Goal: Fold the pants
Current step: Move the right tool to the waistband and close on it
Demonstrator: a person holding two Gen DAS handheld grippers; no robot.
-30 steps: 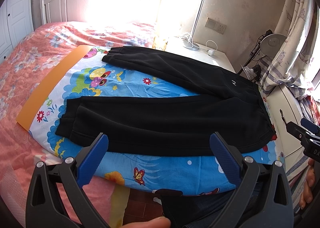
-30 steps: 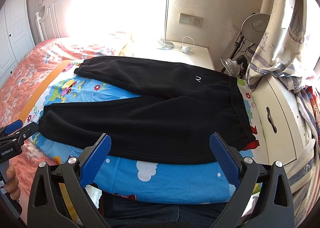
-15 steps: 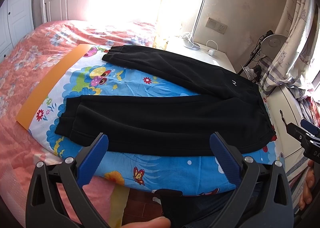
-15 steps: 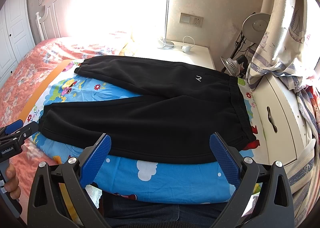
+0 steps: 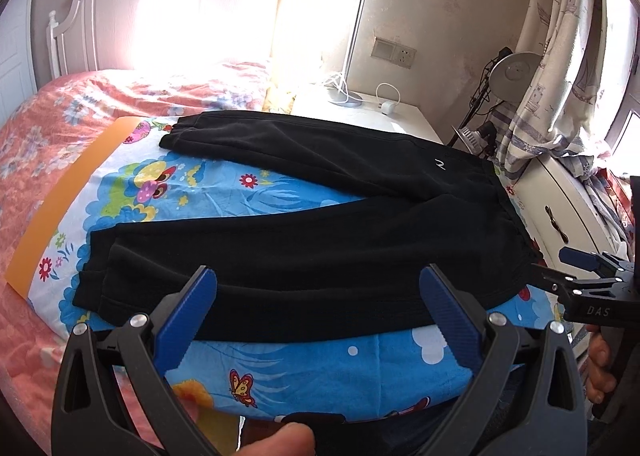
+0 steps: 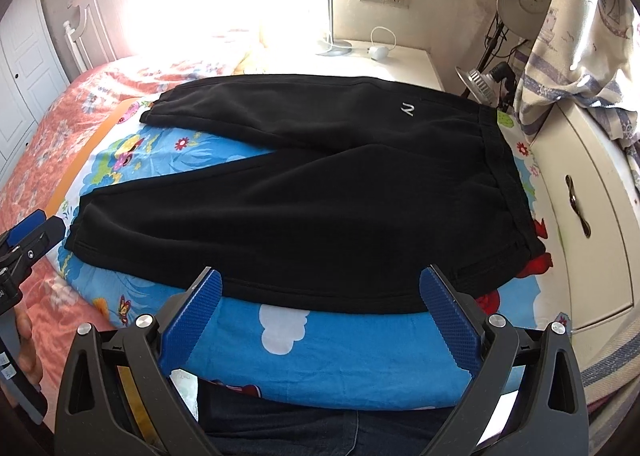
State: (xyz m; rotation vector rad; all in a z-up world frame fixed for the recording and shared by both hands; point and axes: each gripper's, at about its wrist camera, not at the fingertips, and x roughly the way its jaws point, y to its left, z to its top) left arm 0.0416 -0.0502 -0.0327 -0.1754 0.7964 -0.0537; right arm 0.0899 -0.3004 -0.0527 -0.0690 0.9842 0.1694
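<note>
Black pants [image 5: 320, 240] lie flat on a blue cartoon-print sheet [image 5: 224, 192] on the bed, legs spread to the left, waistband to the right. They also show in the right wrist view [image 6: 312, 192]. My left gripper [image 5: 320, 292] is open and empty, just above the near edge of the near leg. My right gripper [image 6: 320, 292] is open and empty, above the near edge of the pants toward the waistband. The right gripper shows at the right edge of the left wrist view [image 5: 568, 276]; the left gripper shows at the left edge of the right wrist view [image 6: 28, 240].
A pink floral bedspread [image 5: 48, 128] covers the bed, with a white headboard [image 5: 120, 24] behind. A white nightstand [image 6: 384, 56] with a lamp base and charger stands at the back. A white cabinet [image 6: 580, 196] and a curtain [image 6: 580, 36] are on the right.
Both grippers have moved forward and lower toward the near edge of the pants. The pants have not moved.
</note>
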